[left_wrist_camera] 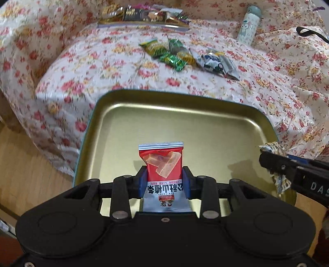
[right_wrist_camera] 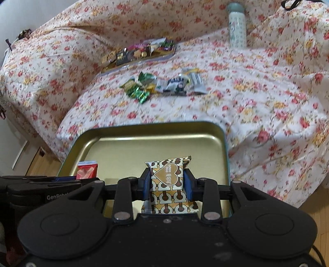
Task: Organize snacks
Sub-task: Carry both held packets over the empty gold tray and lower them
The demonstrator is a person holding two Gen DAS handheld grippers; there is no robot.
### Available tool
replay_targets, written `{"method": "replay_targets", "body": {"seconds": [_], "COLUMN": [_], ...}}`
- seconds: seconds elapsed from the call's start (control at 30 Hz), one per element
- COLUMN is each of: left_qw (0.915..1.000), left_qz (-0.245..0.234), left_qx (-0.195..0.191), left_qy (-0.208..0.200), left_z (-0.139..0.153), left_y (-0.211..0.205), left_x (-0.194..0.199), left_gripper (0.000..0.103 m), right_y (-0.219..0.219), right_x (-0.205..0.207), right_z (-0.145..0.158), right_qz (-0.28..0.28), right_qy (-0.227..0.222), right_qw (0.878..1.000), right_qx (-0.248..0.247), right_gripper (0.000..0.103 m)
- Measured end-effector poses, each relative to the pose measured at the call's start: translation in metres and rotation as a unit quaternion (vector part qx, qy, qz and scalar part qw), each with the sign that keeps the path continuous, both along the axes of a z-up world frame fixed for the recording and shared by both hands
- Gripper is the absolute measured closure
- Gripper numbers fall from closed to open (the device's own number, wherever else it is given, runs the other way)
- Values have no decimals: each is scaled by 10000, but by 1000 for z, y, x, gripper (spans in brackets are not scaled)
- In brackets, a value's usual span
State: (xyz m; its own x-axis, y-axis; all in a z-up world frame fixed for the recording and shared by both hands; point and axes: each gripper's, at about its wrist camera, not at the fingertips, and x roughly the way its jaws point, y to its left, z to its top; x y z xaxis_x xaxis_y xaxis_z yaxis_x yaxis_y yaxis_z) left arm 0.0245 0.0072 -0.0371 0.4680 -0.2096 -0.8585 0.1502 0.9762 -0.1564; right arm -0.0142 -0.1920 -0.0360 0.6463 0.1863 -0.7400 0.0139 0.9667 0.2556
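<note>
My left gripper (left_wrist_camera: pixel 164 178) is clamped on a red-and-silver snack packet (left_wrist_camera: pixel 163 164), and my right gripper (right_wrist_camera: pixel 167 182) pinches a brown-and-cream packet with a heart (right_wrist_camera: pixel 167 176). Both hang above the bare floor of the gold tin tray (left_wrist_camera: pixel 205 127), which has a teal rim and rounded corners.

I judge these 2 packets to be light, crinkly and puffed with air: the film looks slick, so I hold each across its middle, blue pads (left_wrist_camera: pixel 186 180) on the side edges, not by the flimsy crimped seals. The contents may be brittle, so a gentle squeeze suits.

The tray is smooth, hard metal, and packets could slide on it. Beyond it, on the soft floral quilt (left_wrist_camera: pixel 92 67), lie loose green foil sweets (left_wrist_camera: pixel 173 59) and silver sachets (left_wrist_camera: pixel 216 61), near a flatter tray already filled with snacks (left_wrist_camera: pixel 144 18) and a patterned bottle (left_wrist_camera: pixel 248 24).
</note>
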Motion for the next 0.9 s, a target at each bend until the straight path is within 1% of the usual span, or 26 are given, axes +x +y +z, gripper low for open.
{"method": "replay_targets", "body": {"seconds": [0.07, 0.27, 0.6, 0.77, 0.83, 0.9], "left_qw": [9999, 9998, 9997, 9997, 9997, 9997], "left_qz": [55, 167, 133, 80, 60, 42], "left_qx": [-40, -39, 89, 166, 205, 226], "left_qy": [76, 132, 188, 148, 107, 65], "left_z": [-2, -4, -4, -3, -2, -1], "left_y": [3, 8, 6, 4, 3, 2], "left_x": [2, 0, 2, 1, 1, 0], "left_gripper": [60, 59, 58, 55, 48, 47], "right_y": [1, 4, 3, 1, 1, 1], "right_x": [0, 1, 4, 5, 6, 6], "right_z": [-3, -14, -18, -19, -20, -20], "right_qz": [1, 13, -6, -19, -24, -23], "right_qy": [78, 316, 463, 506, 534, 559], "right_qw": [10000, 9995, 9989, 9987, 9985, 9984], "right_qx": [3, 48, 57, 67, 82, 96], "right_gripper": [68, 68, 68, 68, 68, 68]}}
